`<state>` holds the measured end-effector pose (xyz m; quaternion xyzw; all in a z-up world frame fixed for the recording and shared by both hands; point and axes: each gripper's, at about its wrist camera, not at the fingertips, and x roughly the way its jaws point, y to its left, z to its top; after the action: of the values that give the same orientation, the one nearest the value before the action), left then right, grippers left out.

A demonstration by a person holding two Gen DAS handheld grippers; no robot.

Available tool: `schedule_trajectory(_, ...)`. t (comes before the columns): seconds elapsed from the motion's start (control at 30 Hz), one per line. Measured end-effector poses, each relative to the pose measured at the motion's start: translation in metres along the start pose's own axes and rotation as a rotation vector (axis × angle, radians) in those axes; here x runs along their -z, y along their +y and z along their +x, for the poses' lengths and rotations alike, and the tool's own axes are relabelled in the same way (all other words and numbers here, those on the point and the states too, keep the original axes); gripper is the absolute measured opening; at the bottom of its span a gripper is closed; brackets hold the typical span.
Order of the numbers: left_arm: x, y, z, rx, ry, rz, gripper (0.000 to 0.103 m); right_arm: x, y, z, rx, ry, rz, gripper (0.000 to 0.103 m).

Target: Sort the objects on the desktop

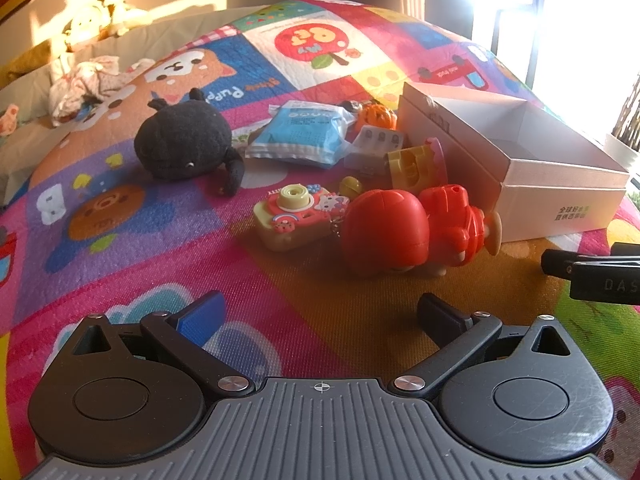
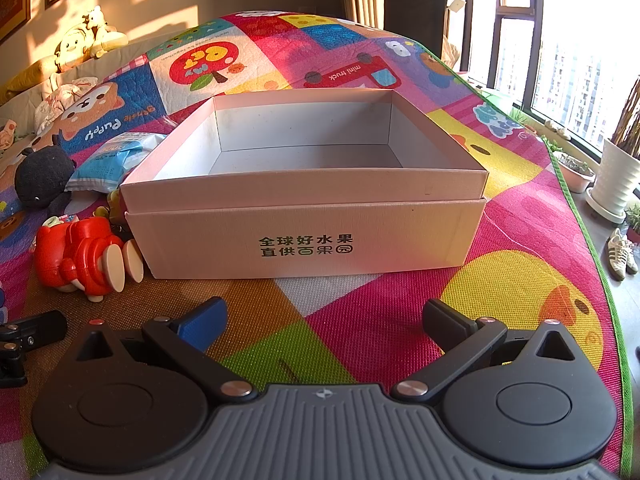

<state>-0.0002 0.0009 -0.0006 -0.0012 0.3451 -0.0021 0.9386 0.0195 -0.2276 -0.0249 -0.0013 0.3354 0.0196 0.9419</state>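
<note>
Nearest the left wrist camera, the left claw (image 1: 320,316) stands spread wide with nothing between its fingers, hovering over the brightly printed quilted play mat (image 1: 160,240) that carries everything. Straight ahead of it and slightly to the right lies the glossy red plastic toy figure with beige feet (image 1: 416,228), tipped on its side with its long axis running left to right across the claw's line of approach. Touching its left end sits a small cream toy camera with a rainbow and cat sticker (image 1: 296,216). Further back are a black plush creature (image 1: 184,144), a blue-and-white plastic packet (image 1: 300,132), a blister strip of pills (image 1: 378,138), a yellow plastic toy with a pink edge (image 1: 416,164) and a small orange pumpkin toy (image 1: 376,116).

The right claw (image 2: 324,320) is likewise spread and empty, facing the open pale cardboard box (image 2: 304,188), which sits just right of the pile and holds nothing. My judgement is that the left claw is the nearer to the toys, so it would pick, and the box lies to its right.

Green characters on the box front read 全球好水果 直供百果园. The mat shows "mini truck" and "gentle puppy", seen upside down. A part of the right claw at the left view's edge bears the letters "DAS"; the rest is cut off.
</note>
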Motion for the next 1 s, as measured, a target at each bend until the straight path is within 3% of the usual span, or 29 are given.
schedule_trajectory(0.37, -0.004, -0.003, 0.001, -0.011, 0.035, 0.016, 0.103, -0.003, -0.003, 0.000, -0.003, 0.003, 0.003, 0.103)
schedule_trajectory(0.7, -0.005, -0.004, 0.001, -0.010, 0.036, 0.022, 0.103, -0.008, -0.005, -0.003, -0.035, 0.080, -0.036, 0.103)
schedule_trajectory(0.87, -0.012, -0.011, -0.016, 0.132, -0.039, 0.034, 0.103, -0.004, -0.005, -0.007, -0.038, 0.075, -0.035, 0.103)
schedule_trajectory(1.0, -0.026, -0.031, -0.012, 0.138, -0.083, 0.092, 0.103, -0.003, -0.005, -0.008, -0.040, 0.068, -0.031, 0.103)
